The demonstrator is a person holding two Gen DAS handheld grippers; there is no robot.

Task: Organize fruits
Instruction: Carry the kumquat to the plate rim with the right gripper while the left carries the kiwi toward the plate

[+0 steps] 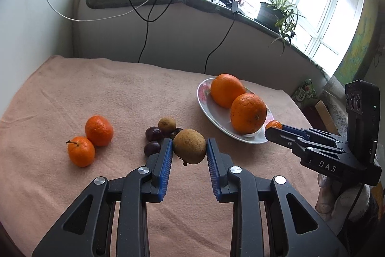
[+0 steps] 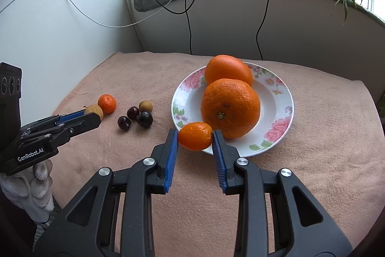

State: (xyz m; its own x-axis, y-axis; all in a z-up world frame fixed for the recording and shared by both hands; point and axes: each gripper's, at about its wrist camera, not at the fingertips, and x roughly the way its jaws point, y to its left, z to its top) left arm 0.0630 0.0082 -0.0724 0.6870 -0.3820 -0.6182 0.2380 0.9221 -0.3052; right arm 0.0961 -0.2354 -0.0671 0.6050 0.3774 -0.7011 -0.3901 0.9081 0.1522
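My left gripper [image 1: 189, 145] is shut on a brown kiwi-like fruit [image 1: 189, 146], held just above the pink cloth; it also shows in the right wrist view [image 2: 95, 112]. My right gripper [image 2: 195, 136] is shut on a small orange kumquat [image 2: 195, 136] at the near rim of the floral white plate [image 2: 276, 98]. Two big oranges [image 2: 229, 107] lie in the plate. Two mandarins [image 1: 90, 139], dark cherries [image 1: 152, 136] and a small brown fruit [image 1: 166, 124] lie on the cloth.
The pink cloth [image 1: 96, 88] covers the table up to a wall at the back. Cables [image 1: 144, 40] hang down behind the table. A potted plant [image 1: 276, 11] and chargers stand on the window sill. A gloved hand [image 2: 36, 180] holds the left gripper.
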